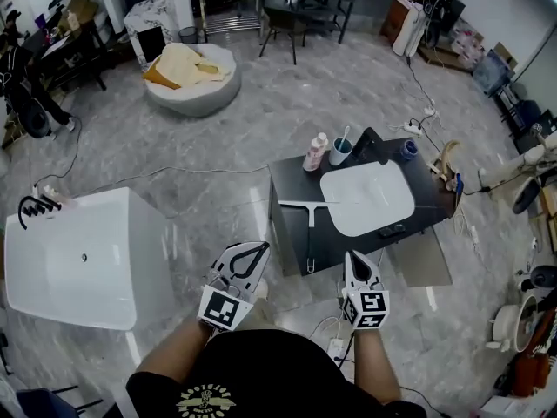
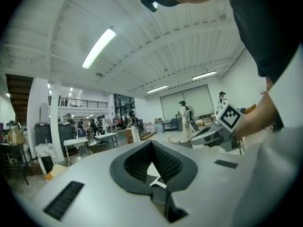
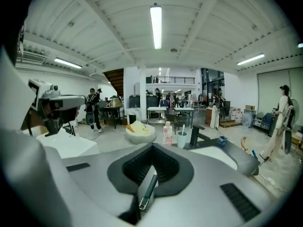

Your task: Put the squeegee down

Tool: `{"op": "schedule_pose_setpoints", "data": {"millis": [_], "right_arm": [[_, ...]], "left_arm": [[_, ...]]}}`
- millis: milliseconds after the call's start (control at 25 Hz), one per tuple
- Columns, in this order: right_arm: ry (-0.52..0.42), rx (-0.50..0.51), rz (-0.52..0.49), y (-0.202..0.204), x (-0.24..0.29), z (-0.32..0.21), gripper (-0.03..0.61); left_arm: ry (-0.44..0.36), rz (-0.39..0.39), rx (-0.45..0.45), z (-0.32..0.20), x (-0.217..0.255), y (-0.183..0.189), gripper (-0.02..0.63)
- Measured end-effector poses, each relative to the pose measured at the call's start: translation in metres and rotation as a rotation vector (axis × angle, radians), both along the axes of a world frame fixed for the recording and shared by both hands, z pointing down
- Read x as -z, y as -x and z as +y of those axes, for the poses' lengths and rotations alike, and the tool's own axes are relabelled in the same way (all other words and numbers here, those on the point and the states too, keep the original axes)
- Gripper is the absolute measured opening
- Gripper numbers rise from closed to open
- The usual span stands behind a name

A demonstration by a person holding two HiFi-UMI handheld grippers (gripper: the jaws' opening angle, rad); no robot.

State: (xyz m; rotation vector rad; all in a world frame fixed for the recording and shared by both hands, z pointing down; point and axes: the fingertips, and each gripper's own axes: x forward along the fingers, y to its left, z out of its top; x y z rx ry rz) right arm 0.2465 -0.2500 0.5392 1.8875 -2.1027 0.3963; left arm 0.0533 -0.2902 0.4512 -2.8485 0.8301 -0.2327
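Note:
The squeegee (image 1: pixel 309 225) lies flat on the black counter (image 1: pixel 291 181), left of the white basin (image 1: pixel 367 197). Its pale blade is toward the back and its handle end reaches past the counter's front edge. My right gripper (image 1: pixel 355 255) is shut and empty, in front of the counter and right of the handle end. In the right gripper view the squeegee's handle (image 3: pixel 147 190) shows through the window below the closed tips of the right gripper (image 3: pixel 152 145). My left gripper (image 1: pixel 261 247) hovers left of the handle, tips together, holding nothing. The left gripper view shows the left gripper (image 2: pixel 151 142) shut.
A pink bottle (image 1: pixel 316 151), a cup with a toothbrush (image 1: pixel 340 151) and a black faucet (image 1: pixel 370 144) stand at the counter's back. A white bathtub (image 1: pixel 78 259) sits to the left. Cables and a power strip (image 1: pixel 416 127) lie on the marble floor.

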Motion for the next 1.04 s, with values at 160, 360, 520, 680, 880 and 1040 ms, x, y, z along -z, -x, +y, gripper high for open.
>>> {"op": "schedule_pose_setpoints", "data": {"millis": [160, 360, 520, 680, 880, 1040], "right_arm": [[-0.076, 0.035, 0.019, 0.013, 0.052, 0.027, 0.026], [-0.140, 0.061, 0.045, 0.024, 0.093, 0.063, 0.026], [-0.156, 0.076, 0.040, 0.029, 0.103, 0.089, 0.026], [-0.173, 0.100, 0.032, 0.032, 0.109, 0.106, 0.026], [-0.186, 0.144, 0.019, 0.038, 0.112, 0.121, 0.026], [-0.190, 0.172, 0.009, 0.042, 0.115, 0.133, 0.026]], "left_arm": [[-0.059, -0.031, -0.009, 0.028, 0.011, -0.005, 0.021], [0.018, 0.043, -0.079, 0.070, 0.023, -0.016, 0.021], [0.051, 0.034, -0.104, 0.101, 0.024, -0.019, 0.021], [0.013, 0.034, -0.081, 0.120, 0.030, -0.020, 0.021], [-0.021, 0.031, -0.063, 0.139, 0.036, -0.021, 0.021], [-0.044, 0.011, -0.075, 0.156, 0.036, -0.027, 0.021]]}}
